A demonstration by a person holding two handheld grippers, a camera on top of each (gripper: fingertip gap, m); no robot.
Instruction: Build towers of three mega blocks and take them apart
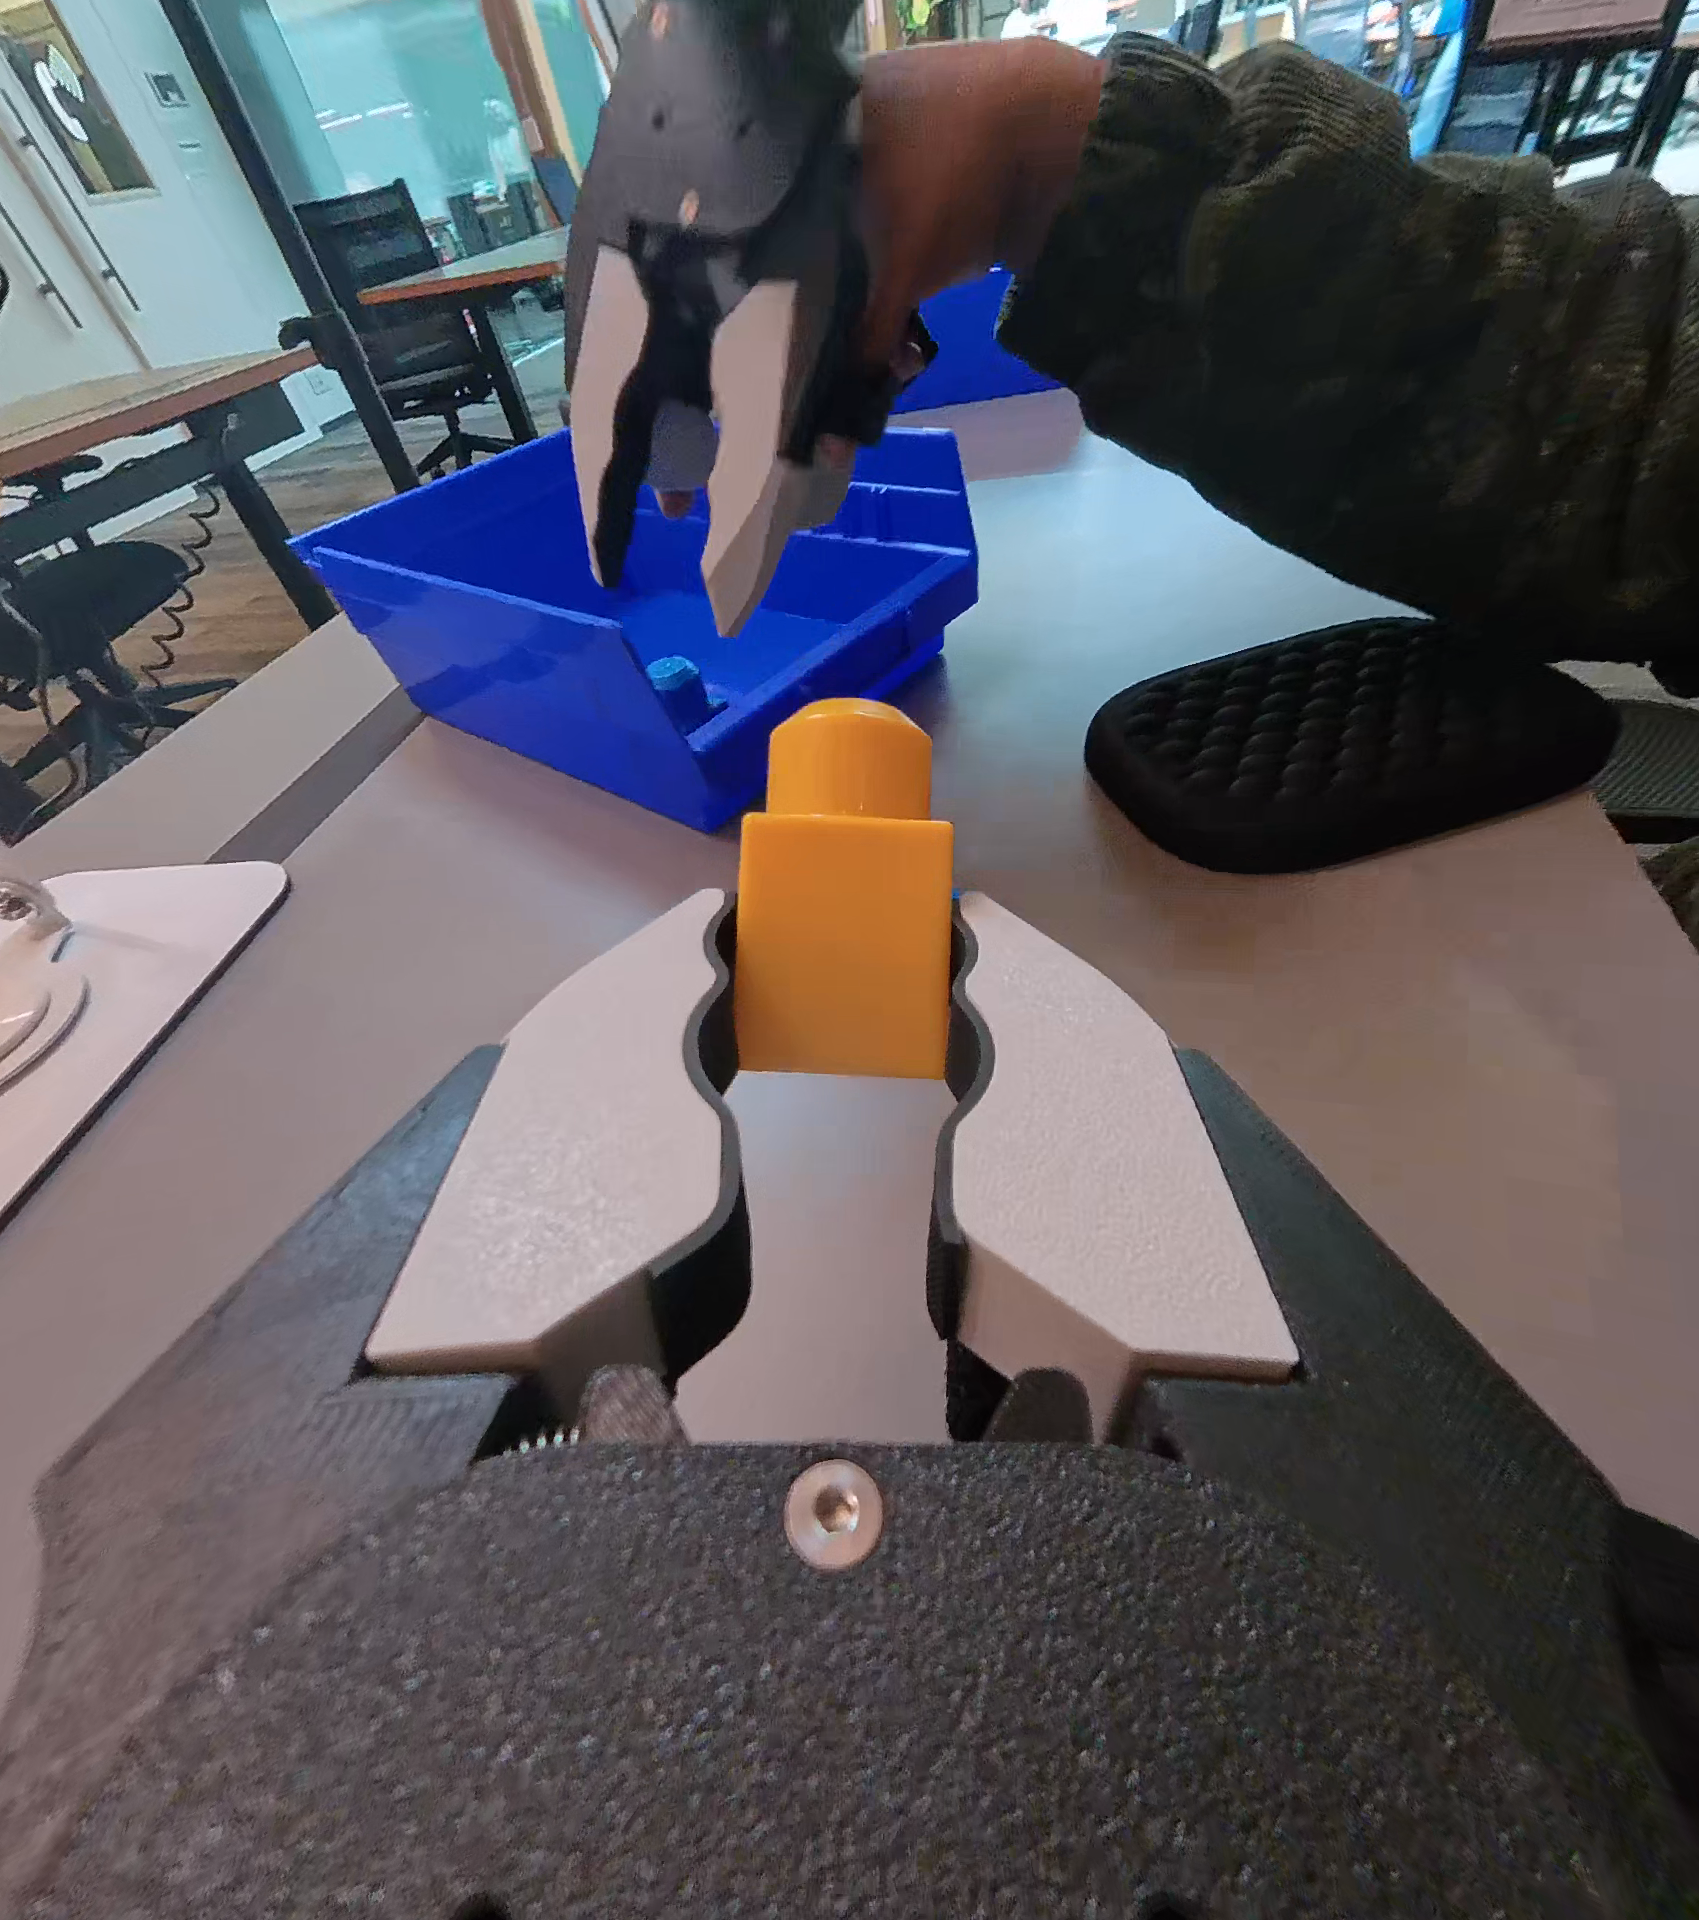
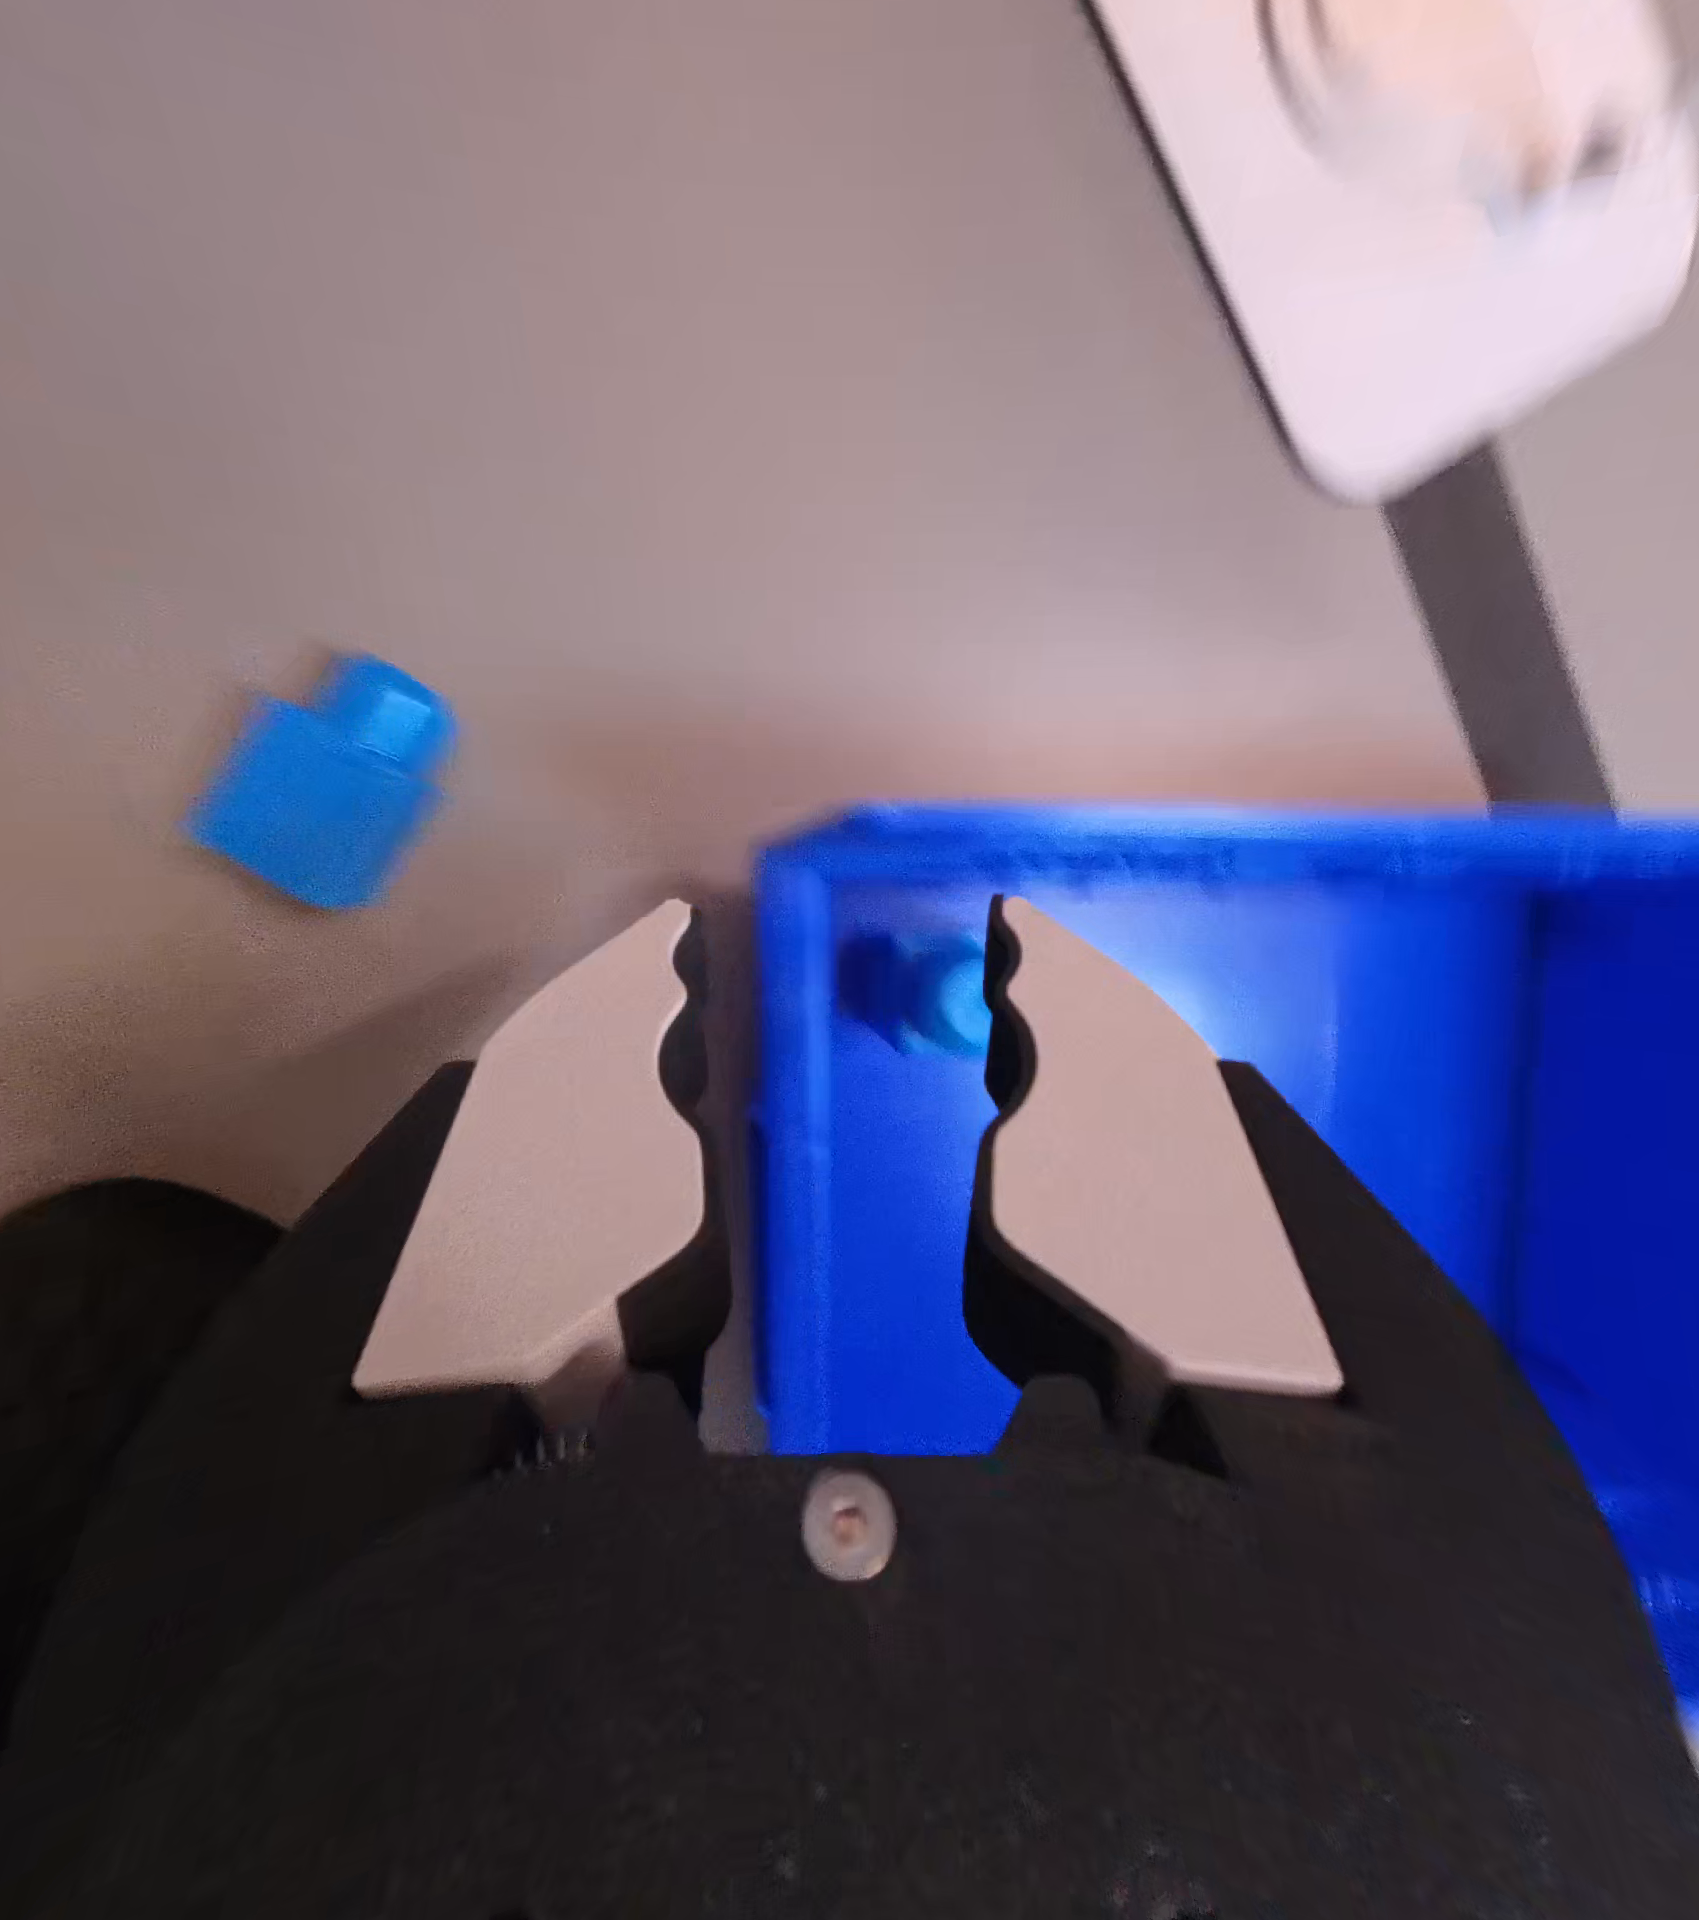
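Note:
My left gripper [image 1: 845, 935] is shut on an orange mega block [image 1: 843, 966] and holds it upright, stud up, just in front of the blue bin [image 1: 471, 623]. My right gripper [image 2: 840, 914] is open and empty. It hangs over the near corner of the bin [image 2: 1240, 836], and in the left wrist view it [image 1: 668, 603] points down into the bin. A light blue block [image 2: 949, 1003] lies inside the bin by that corner, also seen in the left wrist view [image 1: 673, 681]. Another light blue block [image 2: 325, 790] lies on its side on the table outside the bin.
A black textured pad [image 1: 1344, 738] lies on the table right of the bin. A white lamp base [image 1: 45, 1039] stands at the left, also seen in the right wrist view [image 2: 1447, 208]. A person's sleeve [image 1: 1396, 364] reaches in from the right. Office desks and chairs stand beyond the table edge. The left gripper's tips are roughly 20 centimeters from the right gripper's.

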